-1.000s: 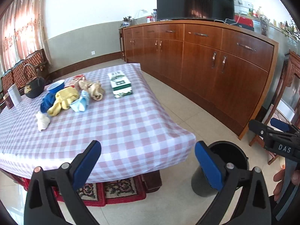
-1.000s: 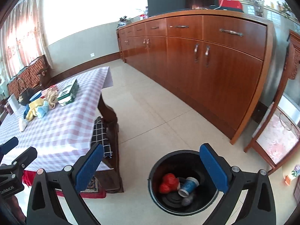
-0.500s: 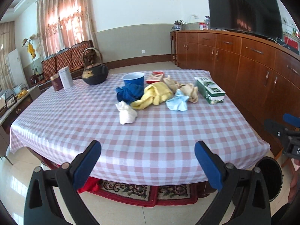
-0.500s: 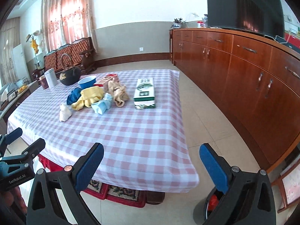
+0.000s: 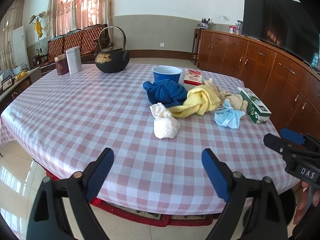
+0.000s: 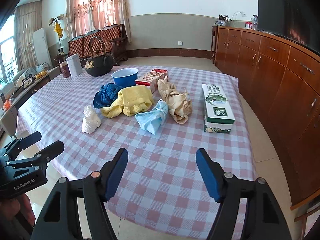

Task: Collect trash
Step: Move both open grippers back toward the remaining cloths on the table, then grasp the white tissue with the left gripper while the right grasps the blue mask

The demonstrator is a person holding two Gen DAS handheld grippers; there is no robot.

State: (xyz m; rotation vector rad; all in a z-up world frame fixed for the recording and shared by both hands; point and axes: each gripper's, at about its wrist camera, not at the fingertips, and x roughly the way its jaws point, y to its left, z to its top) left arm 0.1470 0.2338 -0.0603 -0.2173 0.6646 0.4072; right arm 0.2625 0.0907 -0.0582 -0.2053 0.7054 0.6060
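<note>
Left wrist: left gripper (image 5: 158, 165) spread, nothing between blue pads, jaws just closing a little, over checked surface (image 5: 80, 110). Crumpled white wad (image 5: 165, 124), knotted blue mask (image 5: 228, 117), yellow cloth (image 5: 198, 102) mid-surface. Bin (image 5: 290, 208) mostly cut off below edge.

Right wrist: right gripper (image 6: 162, 168) likewise unclenched, empty, narrowing. Tan rag (image 6: 177, 102) beside rectangular green box (image 6: 217, 108).

Black kettle (image 5: 111, 61) and 2 tins (image 5: 69, 63) (far side) on checked tablecloth (image 5: 80, 110).
</note>
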